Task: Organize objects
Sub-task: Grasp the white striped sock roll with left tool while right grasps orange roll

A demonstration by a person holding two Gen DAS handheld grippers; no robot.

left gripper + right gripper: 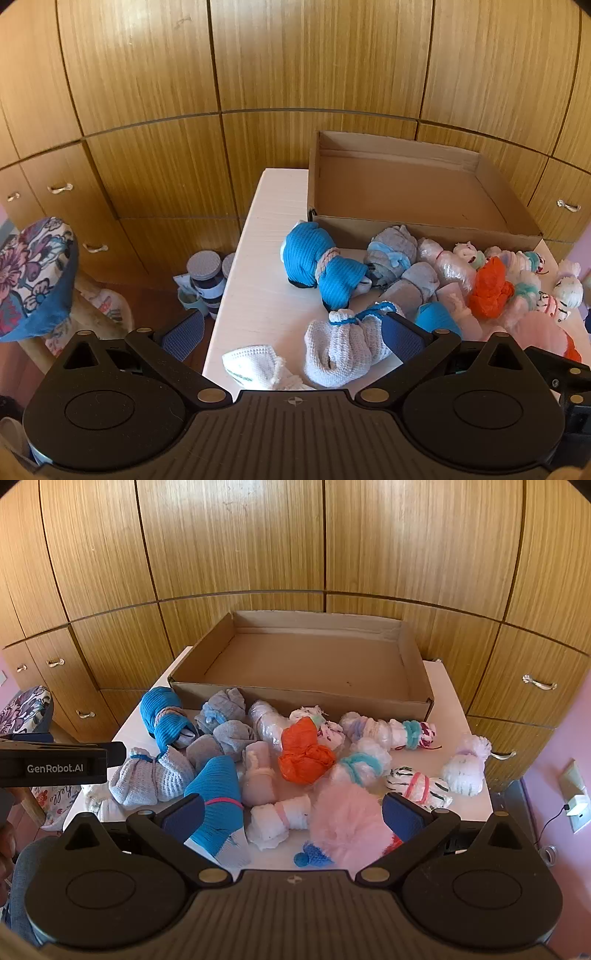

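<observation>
1. Left gripper point(293, 334): jaws wide apart, empty, above a white knit bundle point(341, 350).
2. Right gripper point(293, 814): jaws wide apart, empty, over a pink fluffy bundle point(349, 821).
3. Sock bundles heaped on the surface point(458, 805), just in front of the box.
4. Cardboard box point(314, 664) bare inside; sorting apparently not begun, every bundle left.

Matt brown cardboard box point(306, 664); smooth white tabletop point(258, 295); ribbed knit blue sock bundle point(317, 266); crinkly orange bundle point(303, 753); fluffy pink bundle point(351, 823); grained wood cabinets point(236, 546), shiny metal handles point(539, 682).
</observation>
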